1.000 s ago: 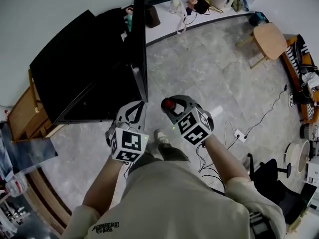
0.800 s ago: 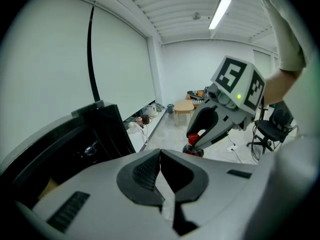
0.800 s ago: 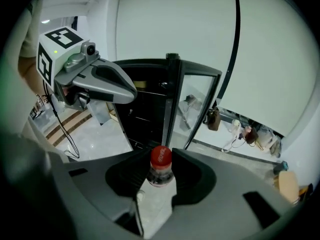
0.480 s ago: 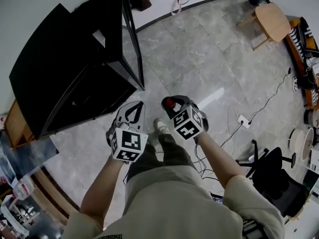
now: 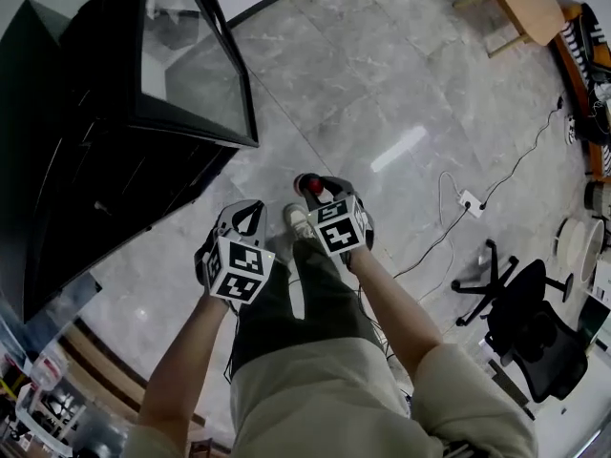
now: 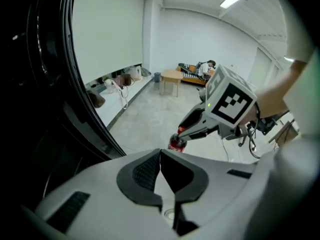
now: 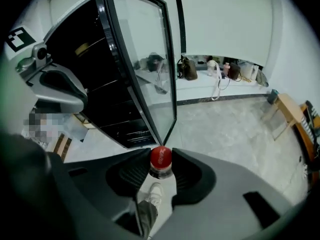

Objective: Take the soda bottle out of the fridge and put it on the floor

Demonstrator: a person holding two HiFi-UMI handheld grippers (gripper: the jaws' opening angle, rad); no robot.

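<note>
The soda bottle with its red cap hangs by its neck between the pads of my right gripper, which is shut on it above the grey floor, in front of my shoe. The same bottle shows under the right gripper in the left gripper view. My left gripper is beside it on the left, its jaws closed together with nothing between them. The black fridge stands at the left with its glass door swung open towards me.
The fridge door's lower corner juts out just beyond the grippers. A power strip with cables and a black office chair are on the right. A wooden stool stands far right. Bags line the far wall.
The view has dropped and swung, so the fridge and its door now fill the upper left. Both grippers have shifted slightly left and lower in view; the right one keeps its hold on the bottle.
</note>
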